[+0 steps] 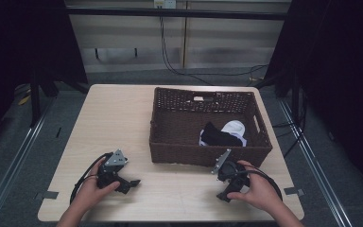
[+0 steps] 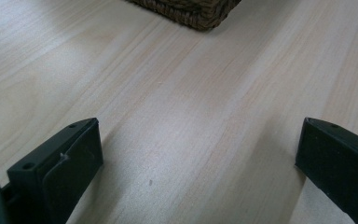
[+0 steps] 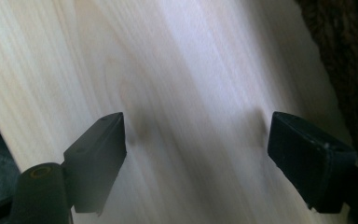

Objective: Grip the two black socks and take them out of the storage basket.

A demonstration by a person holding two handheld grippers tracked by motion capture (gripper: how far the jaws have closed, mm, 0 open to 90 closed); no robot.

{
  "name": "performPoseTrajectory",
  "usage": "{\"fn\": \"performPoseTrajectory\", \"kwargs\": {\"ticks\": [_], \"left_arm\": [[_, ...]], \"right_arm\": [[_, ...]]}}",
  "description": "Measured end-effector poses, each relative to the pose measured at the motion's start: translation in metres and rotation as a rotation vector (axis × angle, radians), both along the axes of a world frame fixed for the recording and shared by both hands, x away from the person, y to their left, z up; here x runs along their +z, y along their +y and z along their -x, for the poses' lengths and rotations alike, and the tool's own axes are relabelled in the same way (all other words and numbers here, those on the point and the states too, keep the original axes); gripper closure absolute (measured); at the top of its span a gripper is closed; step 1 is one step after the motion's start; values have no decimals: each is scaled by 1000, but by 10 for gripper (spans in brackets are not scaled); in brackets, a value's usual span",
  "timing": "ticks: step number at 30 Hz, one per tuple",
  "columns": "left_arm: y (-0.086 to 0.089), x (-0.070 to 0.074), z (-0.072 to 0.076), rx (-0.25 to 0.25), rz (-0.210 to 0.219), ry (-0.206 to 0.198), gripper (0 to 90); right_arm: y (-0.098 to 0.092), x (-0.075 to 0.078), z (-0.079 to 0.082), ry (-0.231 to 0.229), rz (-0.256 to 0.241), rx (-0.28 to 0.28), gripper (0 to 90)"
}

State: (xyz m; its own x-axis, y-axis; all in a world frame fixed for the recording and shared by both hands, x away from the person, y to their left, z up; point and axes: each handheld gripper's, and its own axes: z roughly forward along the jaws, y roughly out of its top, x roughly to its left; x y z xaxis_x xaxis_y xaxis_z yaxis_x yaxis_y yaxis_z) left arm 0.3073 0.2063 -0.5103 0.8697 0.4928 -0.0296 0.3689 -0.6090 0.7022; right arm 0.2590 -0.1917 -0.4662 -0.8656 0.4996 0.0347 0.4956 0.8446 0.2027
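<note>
A dark brown wicker basket (image 1: 208,153) stands on the right half of the pale wooden table (image 1: 118,118). Inside it, at the front right, a black cloth item (image 1: 220,136) lies against a white one (image 1: 235,127). My left gripper (image 1: 131,184) rests low over the table's front left, held by a hand, jaws pointing right. In the left gripper view it (image 2: 198,135) is open over bare wood, with the basket's corner (image 2: 191,11) ahead. My right gripper (image 1: 225,194) sits just in front of the basket. In the right gripper view it (image 3: 196,123) is open with nothing between the jaws.
The basket's wall (image 3: 349,70) runs along the right edge of the right gripper view, close to that jaw. Dark curtains hang on both sides of the table, and cables (image 1: 170,61) trail across the floor behind it. Tape marks (image 1: 49,194) sit near the table's front corners.
</note>
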Motion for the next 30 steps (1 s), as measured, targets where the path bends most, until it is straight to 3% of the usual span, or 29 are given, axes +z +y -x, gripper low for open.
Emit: {"fn": "performPoseTrajectory", "kwargs": {"ticks": [3,14,22,30], "left_arm": [[0,0,0,0,0,0,0],[0,0,0,0,0,0,0],[0,0,0,0,0,0,0],[0,0,0,-1,0,0,0]], "right_arm": [[1,4,-2,12,43,24,194],[4,25,-7,30,69,65,191],[4,56,-12,43,78,82,192],[10,89,-23,22,90,115,196]]}}
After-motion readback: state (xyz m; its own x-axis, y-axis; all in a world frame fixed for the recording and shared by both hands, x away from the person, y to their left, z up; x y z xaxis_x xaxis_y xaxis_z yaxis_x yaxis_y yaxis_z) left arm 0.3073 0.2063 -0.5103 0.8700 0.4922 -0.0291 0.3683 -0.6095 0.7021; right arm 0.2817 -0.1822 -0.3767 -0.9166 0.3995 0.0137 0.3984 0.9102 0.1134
